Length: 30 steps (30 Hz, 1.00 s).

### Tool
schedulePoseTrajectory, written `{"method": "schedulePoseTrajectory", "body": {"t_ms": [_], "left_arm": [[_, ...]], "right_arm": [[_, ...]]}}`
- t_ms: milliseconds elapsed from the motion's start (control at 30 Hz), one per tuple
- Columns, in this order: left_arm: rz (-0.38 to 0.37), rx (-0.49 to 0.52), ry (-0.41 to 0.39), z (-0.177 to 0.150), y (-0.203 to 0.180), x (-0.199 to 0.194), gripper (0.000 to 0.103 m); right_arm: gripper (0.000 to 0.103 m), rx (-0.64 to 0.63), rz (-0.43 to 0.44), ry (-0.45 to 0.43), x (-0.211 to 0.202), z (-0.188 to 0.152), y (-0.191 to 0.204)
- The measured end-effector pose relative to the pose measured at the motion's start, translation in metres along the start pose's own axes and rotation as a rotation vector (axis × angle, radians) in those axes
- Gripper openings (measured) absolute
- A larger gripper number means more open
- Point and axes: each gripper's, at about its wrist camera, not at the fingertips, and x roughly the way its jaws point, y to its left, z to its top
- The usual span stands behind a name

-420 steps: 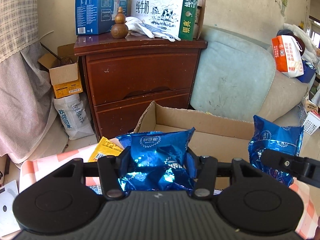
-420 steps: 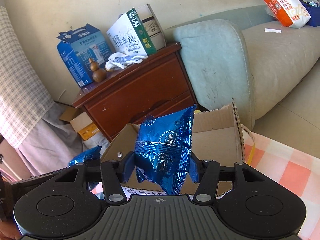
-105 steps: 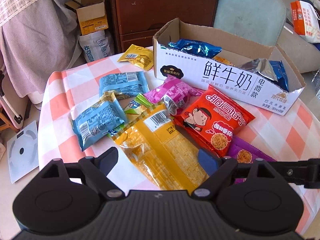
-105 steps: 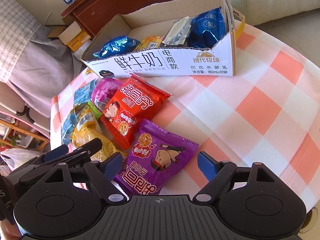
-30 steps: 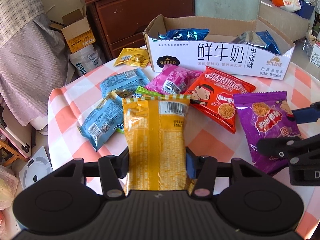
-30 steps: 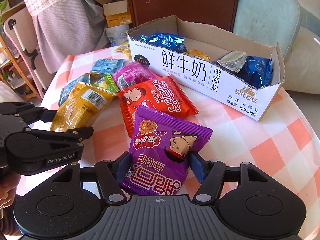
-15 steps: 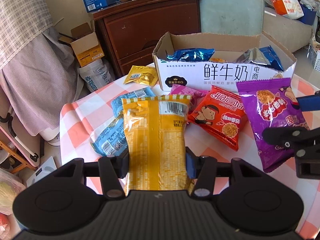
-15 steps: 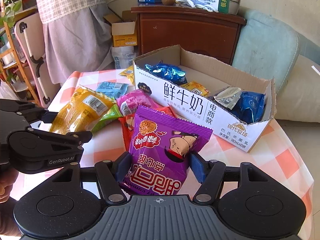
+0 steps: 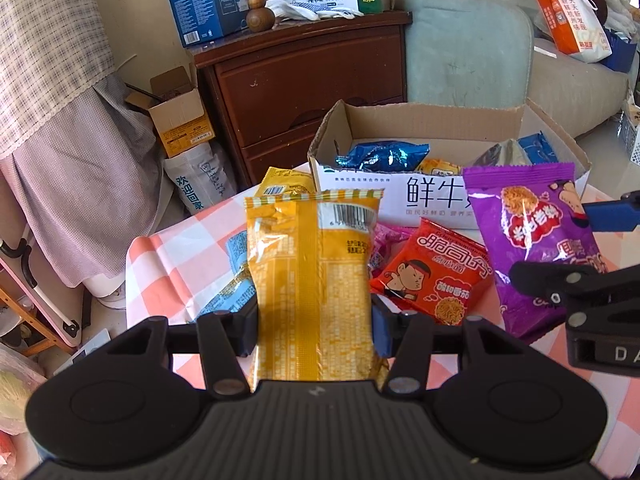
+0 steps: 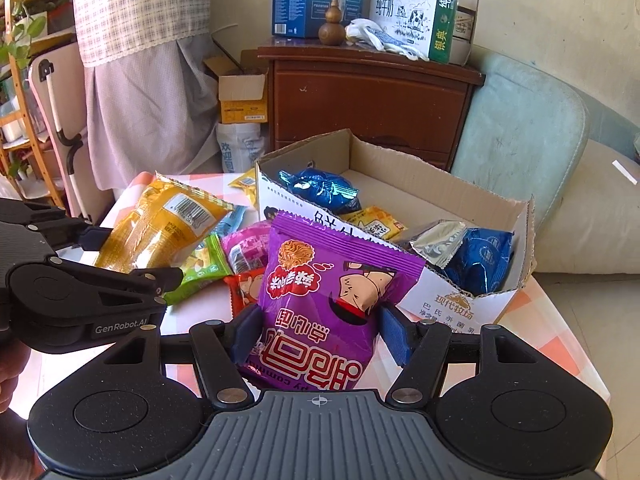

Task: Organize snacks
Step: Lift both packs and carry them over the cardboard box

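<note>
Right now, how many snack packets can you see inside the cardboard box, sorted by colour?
Blue packets: 2
Yellow packet: 1
Silver packet: 1
Total: 4 showing in the cardboard box; any that lie beneath them are hidden.

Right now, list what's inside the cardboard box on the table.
Inside the cardboard box: a shiny blue packet at its left end, a yellow packet in the middle, a silver packet and another blue packet at the right. The held purple packet hides part of the box's front.
</note>
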Motion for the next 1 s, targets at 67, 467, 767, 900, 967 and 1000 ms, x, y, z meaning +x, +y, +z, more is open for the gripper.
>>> {"method": "schedulePoseTrajectory", "body": {"t_ms": [67, 467, 767, 900, 967, 1000], "left_arm": [[0.003, -0.009, -0.013, 0.004, 0.001, -0.003, 0.052], [-0.01, -0.055, -0.069, 0.043, 0.006, -0.004, 0.052], [-0.022, -0.04, -0.093, 0.078, -0.008, 0.018, 0.052], [-0.06, -0.049, -0.097, 0.091, -0.016, 0.029, 0.052], [-0.077, -0.057, -0.096, 0.097, -0.019, 0.035, 0.052], [-0.08, -0.056, -0.095, 0.099, -0.021, 0.038, 0.052]], "right_arm": [[0.064, 0.001, 0.003, -0.013, -0.002, 0.002, -0.002], [0.064, 0.057, -0.03, -0.127, -0.016, 0.027, -0.03], [0.064, 0.13, -0.086, -0.206, -0.016, 0.048, -0.061], [0.064, 0.159, -0.108, -0.214, -0.005, 0.055, -0.073], [0.064, 0.179, -0.115, -0.21, 0.0, 0.056, -0.079], [0.064, 0.191, -0.117, -0.205, 0.002, 0.057, -0.082]]}}
